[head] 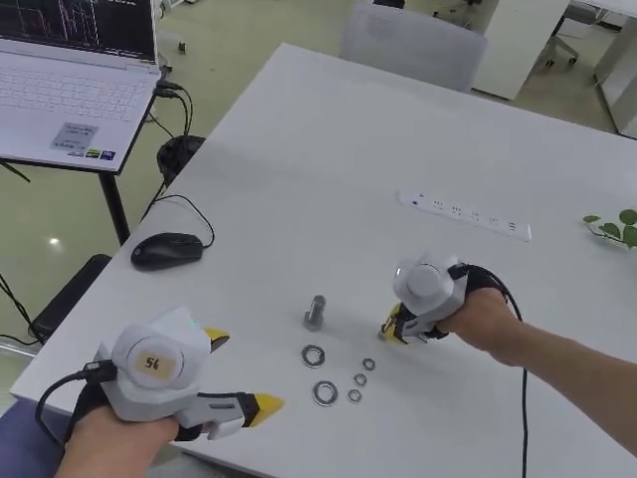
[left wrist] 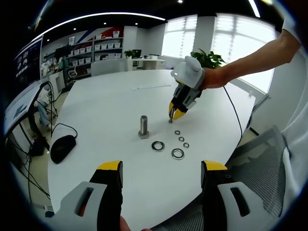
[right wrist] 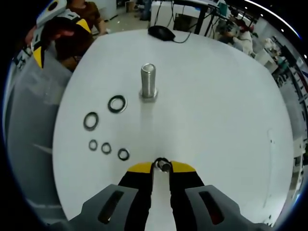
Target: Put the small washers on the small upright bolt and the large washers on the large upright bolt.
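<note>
The large bolt (head: 315, 312) (left wrist: 143, 126) (right wrist: 148, 82) stands upright on the white table (head: 328, 179). Two large washers (head: 314, 356) (left wrist: 158, 145) (right wrist: 117, 103) lie flat just in front of it. Beside them lie three small washers (head: 359, 379) (left wrist: 181, 138) (right wrist: 106, 147) in a short row. My right gripper (head: 391, 330) (left wrist: 172, 114) (right wrist: 163, 166) is shut on the small bolt (right wrist: 164, 165) (left wrist: 170, 119), low over the table to the right of the washers. My left gripper (head: 241, 373) (left wrist: 161, 168) is open and holds nothing, at the table's near edge.
A black mouse (head: 166, 249) with its cable lies at the table's left edge. A white power strip (head: 465, 214) lies farther back, a plant (head: 612, 227) at the right edge. A laptop (head: 70, 70) sits on a side stand to the left. A grey chair (head: 413, 45) stands behind the table.
</note>
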`<state>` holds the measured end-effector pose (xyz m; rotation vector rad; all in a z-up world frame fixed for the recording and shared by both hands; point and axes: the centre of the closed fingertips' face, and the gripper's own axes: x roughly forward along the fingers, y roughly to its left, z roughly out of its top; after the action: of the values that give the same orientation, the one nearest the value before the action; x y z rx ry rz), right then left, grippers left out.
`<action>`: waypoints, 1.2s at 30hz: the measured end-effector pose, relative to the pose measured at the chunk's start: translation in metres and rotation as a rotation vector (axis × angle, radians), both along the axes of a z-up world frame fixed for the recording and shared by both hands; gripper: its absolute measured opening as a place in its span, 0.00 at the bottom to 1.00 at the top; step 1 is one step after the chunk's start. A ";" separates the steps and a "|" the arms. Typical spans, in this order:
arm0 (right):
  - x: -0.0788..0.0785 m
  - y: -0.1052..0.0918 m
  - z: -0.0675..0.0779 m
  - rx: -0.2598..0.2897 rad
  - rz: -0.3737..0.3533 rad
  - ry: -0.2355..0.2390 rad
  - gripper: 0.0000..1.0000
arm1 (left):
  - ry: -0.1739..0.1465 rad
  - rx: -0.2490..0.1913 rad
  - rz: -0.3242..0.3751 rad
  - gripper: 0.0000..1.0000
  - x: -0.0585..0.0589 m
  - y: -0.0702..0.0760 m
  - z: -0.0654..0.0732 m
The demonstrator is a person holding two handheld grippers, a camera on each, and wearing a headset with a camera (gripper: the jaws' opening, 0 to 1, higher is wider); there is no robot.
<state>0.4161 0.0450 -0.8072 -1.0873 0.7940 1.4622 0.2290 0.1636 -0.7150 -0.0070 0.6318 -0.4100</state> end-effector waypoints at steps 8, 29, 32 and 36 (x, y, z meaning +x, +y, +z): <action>-0.001 -0.001 -0.010 -0.021 -0.010 0.016 0.14 | 0.001 0.003 -0.001 0.65 0.001 0.000 0.001; -0.002 -0.001 -0.013 -0.021 -0.056 0.050 0.16 | 0.002 0.003 -0.002 0.65 0.000 -0.002 0.000; -0.003 0.000 -0.015 -0.027 -0.047 0.048 0.16 | 0.003 0.005 0.000 0.65 -0.001 -0.001 0.000; -0.006 -0.001 -0.017 -0.040 -0.037 0.052 0.16 | 0.002 0.004 0.005 0.65 -0.001 0.001 0.001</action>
<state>0.4106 0.0443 -0.8246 -1.0623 0.8790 1.4540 0.2277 0.1649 -0.7144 -0.0049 0.6350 -0.4035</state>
